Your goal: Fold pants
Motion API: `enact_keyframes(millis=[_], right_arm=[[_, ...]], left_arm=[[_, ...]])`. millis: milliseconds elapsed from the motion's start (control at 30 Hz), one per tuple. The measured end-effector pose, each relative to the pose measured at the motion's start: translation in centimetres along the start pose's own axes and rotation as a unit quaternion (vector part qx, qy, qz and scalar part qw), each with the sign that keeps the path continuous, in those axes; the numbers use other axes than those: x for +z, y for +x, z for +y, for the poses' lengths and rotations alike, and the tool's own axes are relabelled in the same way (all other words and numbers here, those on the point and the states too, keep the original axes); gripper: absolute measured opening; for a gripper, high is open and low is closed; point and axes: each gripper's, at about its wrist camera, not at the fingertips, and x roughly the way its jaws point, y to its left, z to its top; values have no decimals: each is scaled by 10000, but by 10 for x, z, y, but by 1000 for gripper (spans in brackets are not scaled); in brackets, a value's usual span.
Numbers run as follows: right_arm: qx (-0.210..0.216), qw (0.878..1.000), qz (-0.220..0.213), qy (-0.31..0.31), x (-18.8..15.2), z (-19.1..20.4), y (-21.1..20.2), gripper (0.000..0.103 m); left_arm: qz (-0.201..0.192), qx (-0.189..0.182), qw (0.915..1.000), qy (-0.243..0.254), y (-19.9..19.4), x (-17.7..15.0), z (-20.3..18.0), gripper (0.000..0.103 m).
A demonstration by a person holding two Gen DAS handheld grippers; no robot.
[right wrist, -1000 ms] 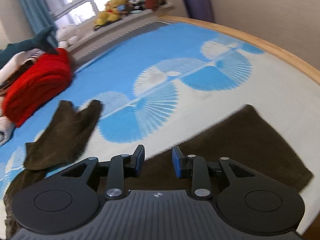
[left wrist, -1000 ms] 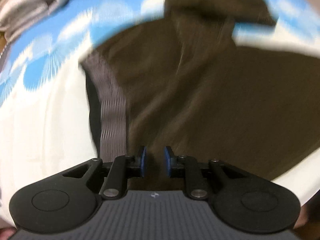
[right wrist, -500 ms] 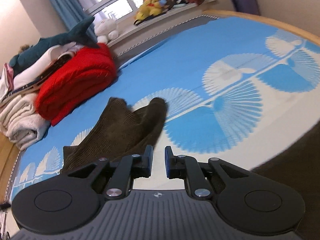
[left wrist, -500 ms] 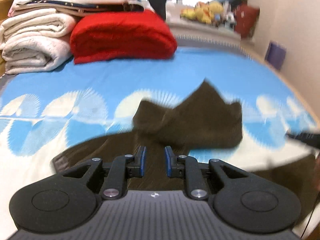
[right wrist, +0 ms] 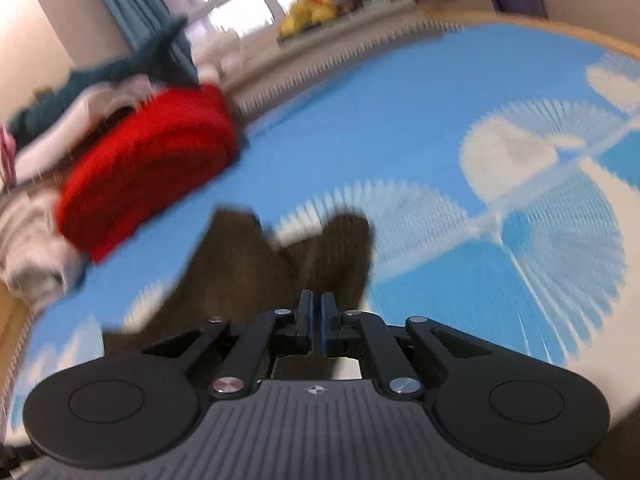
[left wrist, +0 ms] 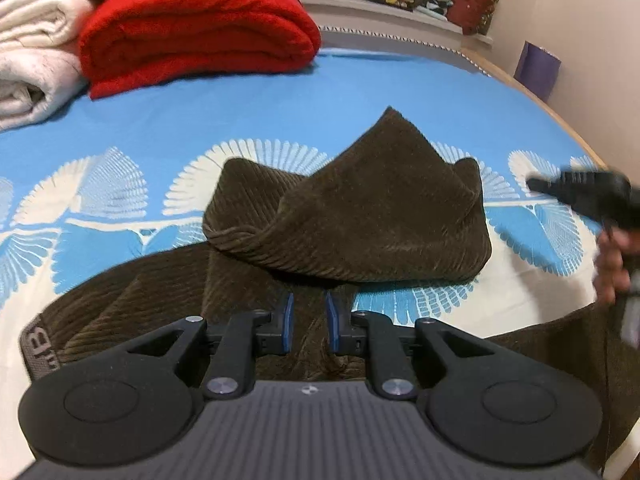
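Fold barely started: one pair of pants (left wrist: 352, 216) lies on the bed (left wrist: 200, 128), leg end bunched and flipped back over itself, waistband near the left gripper (left wrist: 307, 322), nothing squared up. Left jaws are slightly open and empty above the fabric. Right gripper (right wrist: 316, 322) has its jaws closed; nothing visibly pinched. Behind: one red blanket (left wrist: 200, 28), a stack of pale linens (left wrist: 36, 52).

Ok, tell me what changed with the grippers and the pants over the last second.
The right gripper has closed: its jaws stood apart a second ago and now sit nearly together, with nothing visibly between them. Its view has swung from the near trouser leg toward the bunched leg of the brown corduroy pants. The left gripper has tipped up off the waistband. It stays open and empty; the red blanket hasn't moved.
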Motion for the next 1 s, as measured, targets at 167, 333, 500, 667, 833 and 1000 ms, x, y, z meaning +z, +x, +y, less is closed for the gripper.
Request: enact_keyframes(millis=[167,333,500,667,833,1000], right_arm=[[-98,9997,181,163,18,-8,54,6],[-714,9948,700,212,3,-24,108,22],[-359,9973,634,43,1,-18,121,25],[-303,9979,569,36,3,-15,126,24],[-109,9980,561,253,8,-19,124,8],[280,9979,-5,581,40,-14,88,6]], left_arm=[[211,-70,9996,-175,23,-2,3,21],[342,-197,9991,-152,45,-3,-3,41],[467,-70,9989,41,72,-6,-12,45],[663,-25,9977,103,92,-12,-14,45],[766,33,9967,271,103,-15,-18,38],[755,209,9961,398,102,-13,-17,13]])
